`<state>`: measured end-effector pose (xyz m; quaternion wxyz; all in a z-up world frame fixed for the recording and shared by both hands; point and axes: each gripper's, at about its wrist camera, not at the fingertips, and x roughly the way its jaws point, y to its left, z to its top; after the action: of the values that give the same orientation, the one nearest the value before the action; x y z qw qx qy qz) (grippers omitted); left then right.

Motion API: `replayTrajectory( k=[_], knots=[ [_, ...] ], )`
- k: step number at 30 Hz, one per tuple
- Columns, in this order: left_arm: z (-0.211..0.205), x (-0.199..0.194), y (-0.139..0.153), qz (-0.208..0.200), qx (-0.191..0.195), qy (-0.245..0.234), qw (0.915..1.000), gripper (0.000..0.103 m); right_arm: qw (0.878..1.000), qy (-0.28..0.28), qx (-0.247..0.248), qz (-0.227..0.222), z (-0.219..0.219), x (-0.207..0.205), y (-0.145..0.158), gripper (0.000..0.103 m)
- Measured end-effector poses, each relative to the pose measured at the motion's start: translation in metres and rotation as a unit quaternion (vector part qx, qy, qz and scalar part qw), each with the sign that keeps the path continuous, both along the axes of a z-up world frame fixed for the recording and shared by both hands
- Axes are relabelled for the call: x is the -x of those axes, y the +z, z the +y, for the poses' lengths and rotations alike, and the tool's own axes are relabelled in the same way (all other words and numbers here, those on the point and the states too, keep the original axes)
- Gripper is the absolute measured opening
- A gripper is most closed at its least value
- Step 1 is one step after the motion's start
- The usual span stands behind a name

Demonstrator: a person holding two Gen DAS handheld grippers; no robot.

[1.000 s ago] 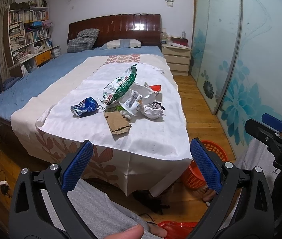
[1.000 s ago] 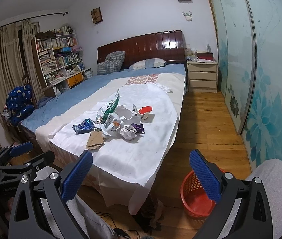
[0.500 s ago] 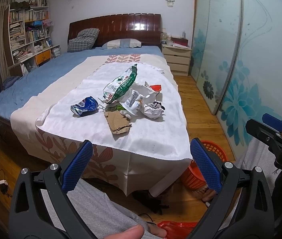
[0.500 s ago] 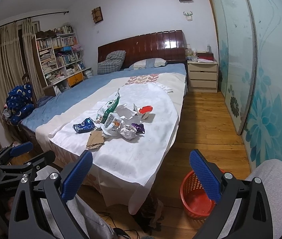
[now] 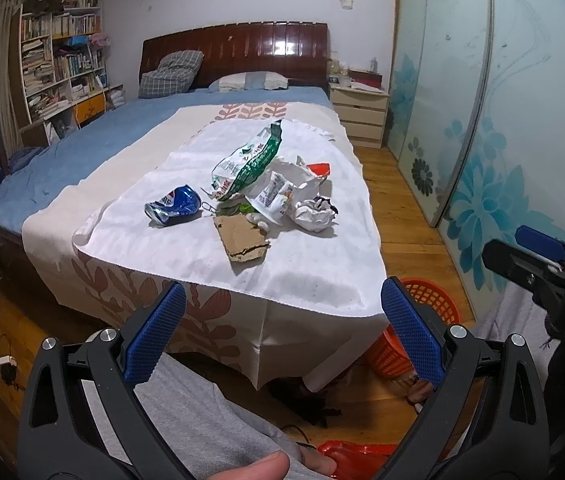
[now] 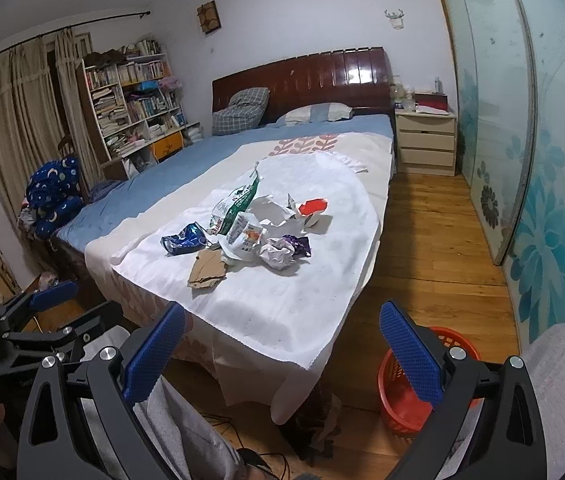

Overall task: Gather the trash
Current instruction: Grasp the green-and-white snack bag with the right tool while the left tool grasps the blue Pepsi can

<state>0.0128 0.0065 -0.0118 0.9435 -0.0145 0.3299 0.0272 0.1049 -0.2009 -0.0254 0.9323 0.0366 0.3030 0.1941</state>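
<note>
Trash lies in a heap on a white cloth (image 5: 186, 248) spread over the foot of the bed: a crushed blue can (image 5: 173, 205) (image 6: 184, 239), a torn cardboard piece (image 5: 242, 240) (image 6: 207, 268), a green and white snack bag (image 5: 247, 165) (image 6: 236, 204), a crumpled white wrapper (image 5: 313, 215) (image 6: 280, 252) and a small red piece (image 5: 318, 169) (image 6: 312, 206). A red mesh basket (image 5: 434, 312) (image 6: 402, 396) stands on the floor by the bed's corner. My left gripper (image 5: 282, 334) and right gripper (image 6: 280, 354) both hang open and empty, short of the bed's foot.
A bookshelf (image 6: 134, 108) and curtains stand at the left wall. A pale nightstand (image 6: 426, 142) sits beside the headboard. Sliding glass doors (image 6: 530, 160) with blue flowers line the right side. Wooden floor (image 6: 434, 248) runs between the bed and the doors. Grey trouser legs fill the lower edge.
</note>
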Motion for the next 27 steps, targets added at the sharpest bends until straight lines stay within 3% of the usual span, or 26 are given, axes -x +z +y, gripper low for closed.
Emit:
replayTrajectory(
  k=[7,13,21,24,26,27],
  knots=[
    [0.008,-0.006,-0.011,0.017,0.005,0.009,0.9998,0.097,1.000,0.029,0.005,-0.002,0.029,-0.068,-0.001,0.096],
    [0.012,-0.011,-0.020,0.031,0.012,0.014,0.9993,0.097,0.999,0.040,-0.011,0.008,0.081,-0.172,0.001,0.096],
    [0.008,-0.010,-0.026,0.042,0.016,0.010,0.9990,0.097,0.994,0.033,-0.024,0.098,0.169,-0.334,-0.039,0.089],
    [0.009,-0.012,-0.027,0.045,0.015,0.014,0.9988,0.097,0.990,0.025,-0.044,0.135,0.189,-0.378,-0.058,0.076],
    [0.013,-0.013,-0.027,0.048,0.015,0.020,0.9986,0.097,0.984,0.030,-0.062,0.162,0.198,-0.399,-0.071,0.058],
    [0.014,-0.014,-0.027,0.049,0.016,0.022,0.9984,0.097,0.982,0.035,-0.068,0.173,0.204,-0.408,-0.077,0.034]
  ],
)
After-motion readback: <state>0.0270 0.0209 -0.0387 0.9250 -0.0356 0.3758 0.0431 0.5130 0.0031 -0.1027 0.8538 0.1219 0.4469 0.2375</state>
